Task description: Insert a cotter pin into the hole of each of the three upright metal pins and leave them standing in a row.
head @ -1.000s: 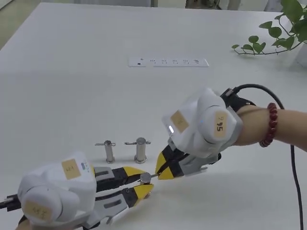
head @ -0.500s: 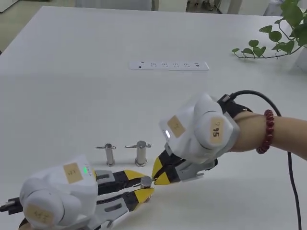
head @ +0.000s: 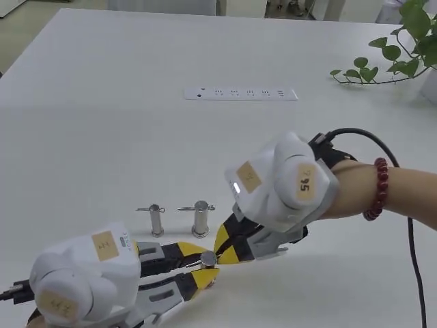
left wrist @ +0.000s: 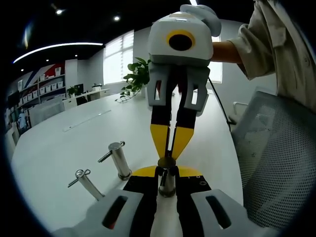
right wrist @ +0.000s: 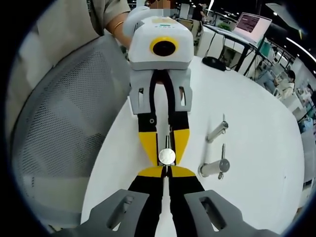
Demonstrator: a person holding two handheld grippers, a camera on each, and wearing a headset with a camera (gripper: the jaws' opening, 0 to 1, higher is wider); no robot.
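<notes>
Left fingers (head: 188, 247): clenched on the pin (head: 207, 258), one yellow tip on either side just under its round head, so the left gripper (head: 207, 263) has it solid.
Right fingers (head: 222, 238): squeezed together on the cotter (right wrist: 166, 168), tips right up against the pin's head (the cotter is tiny, honestly just a thin sliver between the tips).
Right gripper (head: 220, 251): on the person's right, nose to nose with the left one, the two meeting at the pin.
Cotter in the hole or not: can't tell from where I'm standing.
Pin: held low over the table (head: 102, 109), just in front of the two standing ones. Can't tell if its foot touches the top.
Slim pin (head: 156, 220): upright on the table, its own cotter through the top.
Fat pin (head: 200, 217): upright just beside the slim one, cotter through it too.
Power strip (head: 240, 93): lying flat, well behind everything.
Plant (head: 403, 41): far right corner of the table.
</notes>
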